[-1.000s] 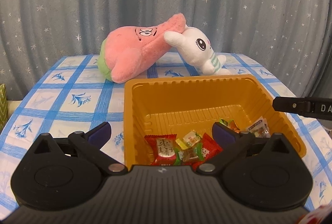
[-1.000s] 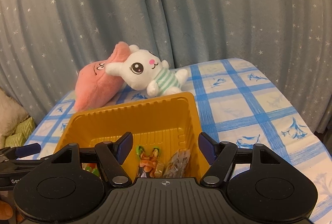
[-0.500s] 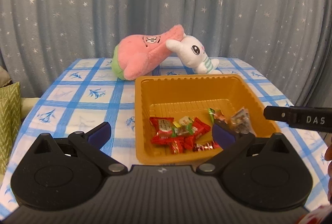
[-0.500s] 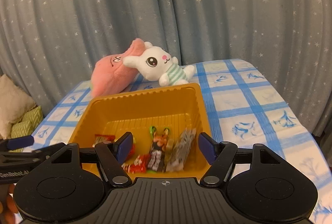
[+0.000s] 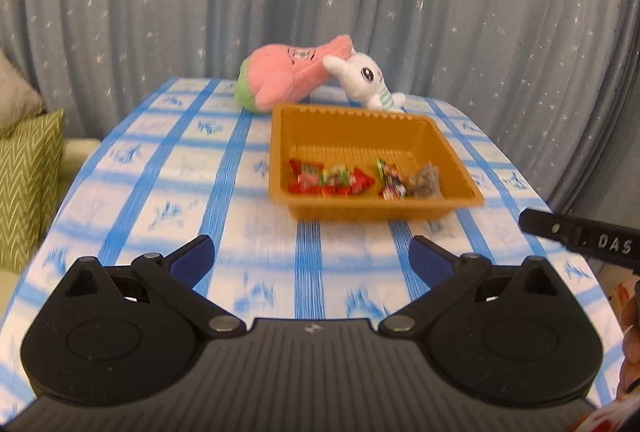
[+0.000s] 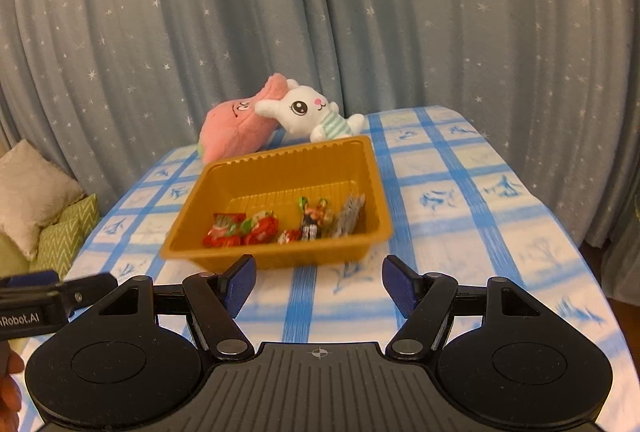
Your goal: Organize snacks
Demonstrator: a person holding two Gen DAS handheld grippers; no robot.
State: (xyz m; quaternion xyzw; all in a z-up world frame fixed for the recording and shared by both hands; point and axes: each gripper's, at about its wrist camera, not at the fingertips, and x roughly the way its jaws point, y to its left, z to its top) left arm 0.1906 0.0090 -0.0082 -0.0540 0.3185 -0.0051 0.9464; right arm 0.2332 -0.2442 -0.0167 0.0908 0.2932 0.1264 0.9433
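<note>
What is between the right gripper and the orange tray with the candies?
Nothing: only bare blue-checked tablecloth lies between the right gripper and the orange tray, as the right wrist view shows.

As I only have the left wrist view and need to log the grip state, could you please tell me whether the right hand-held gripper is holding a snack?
Observer: No. The right hand-held gripper is open, with nothing between its blue pads.
Operator: Thank you. Are its fingers inside the orange tray?
Observer: No. The fingers stop short of the orange tray, outside its near wall and over the blue checked tablecloth.
</note>
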